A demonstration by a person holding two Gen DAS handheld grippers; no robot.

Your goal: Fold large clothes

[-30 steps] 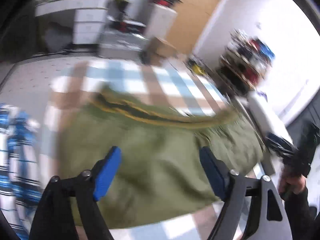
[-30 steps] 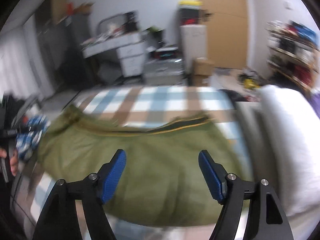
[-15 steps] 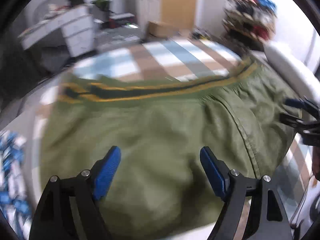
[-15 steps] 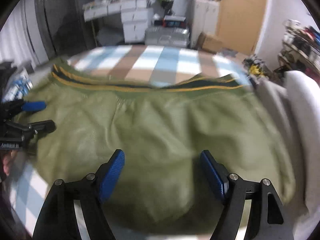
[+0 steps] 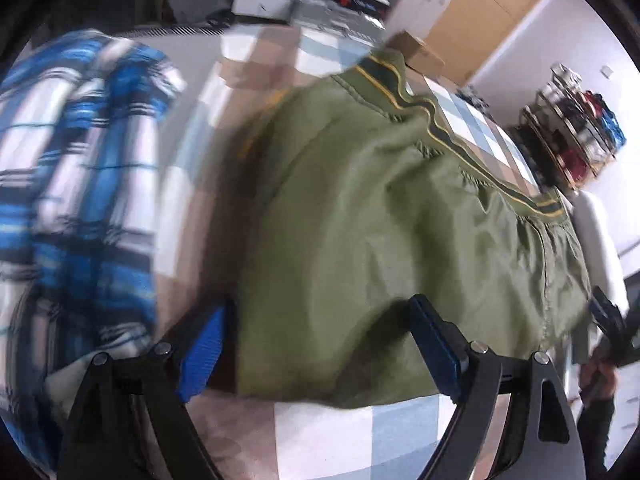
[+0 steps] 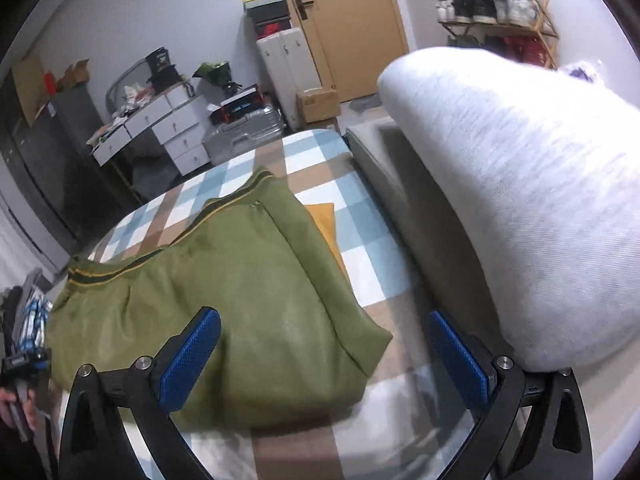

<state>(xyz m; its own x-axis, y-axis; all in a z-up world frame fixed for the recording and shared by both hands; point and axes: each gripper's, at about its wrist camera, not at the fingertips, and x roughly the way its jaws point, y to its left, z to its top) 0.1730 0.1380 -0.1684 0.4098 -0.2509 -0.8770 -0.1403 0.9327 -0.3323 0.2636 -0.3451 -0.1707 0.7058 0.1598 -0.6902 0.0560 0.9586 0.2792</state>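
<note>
Jaws just widened, both grippers tilted over green jacket (image 6: 224,304)

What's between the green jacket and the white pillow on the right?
Right wrist view: bare checked sheet and a grey cushion edge separate jacket from pillow; an orange piece pokes out beside the jacket.

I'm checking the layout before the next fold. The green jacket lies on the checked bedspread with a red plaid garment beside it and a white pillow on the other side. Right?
Not quite. The plaid garment is blue and white, not red, as the left wrist view shows. The rest holds: the green jacket lies on the checked bedspread, and the white pillow is on the other side.
</note>
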